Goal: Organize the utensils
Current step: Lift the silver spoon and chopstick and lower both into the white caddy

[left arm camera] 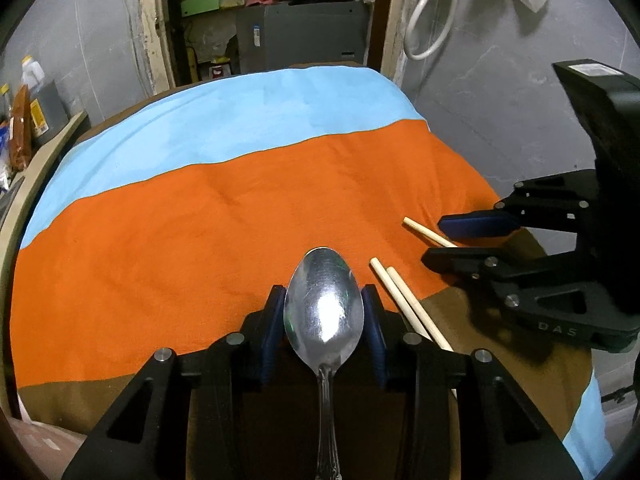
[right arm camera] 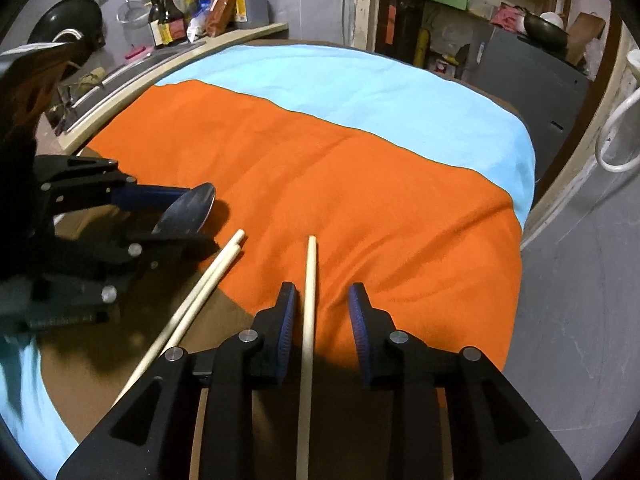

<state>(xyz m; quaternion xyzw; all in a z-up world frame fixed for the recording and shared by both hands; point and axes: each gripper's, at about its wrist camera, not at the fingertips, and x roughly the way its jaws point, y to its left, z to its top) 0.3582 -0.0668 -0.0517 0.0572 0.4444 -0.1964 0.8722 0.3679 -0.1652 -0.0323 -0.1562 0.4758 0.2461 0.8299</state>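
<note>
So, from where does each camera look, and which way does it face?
Left wrist: sits on the left gripper, looks down along its fingers at the spoon between them; the right gripper shows at right.
Right wrist: sits on the right gripper, looks at a single chopstick between its open fingers; the left gripper shows at left.
Shared: spoon, chopstick pair, orange cloth.

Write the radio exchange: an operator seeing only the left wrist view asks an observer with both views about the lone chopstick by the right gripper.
Operator: Is the lone chopstick inside the right gripper?
Observer: Yes, it runs lengthwise between the jaws, close against one of them.
Operator: Is it gripped?
Observer: No, orange cloth shows in a clear gap on its other side.
</note>
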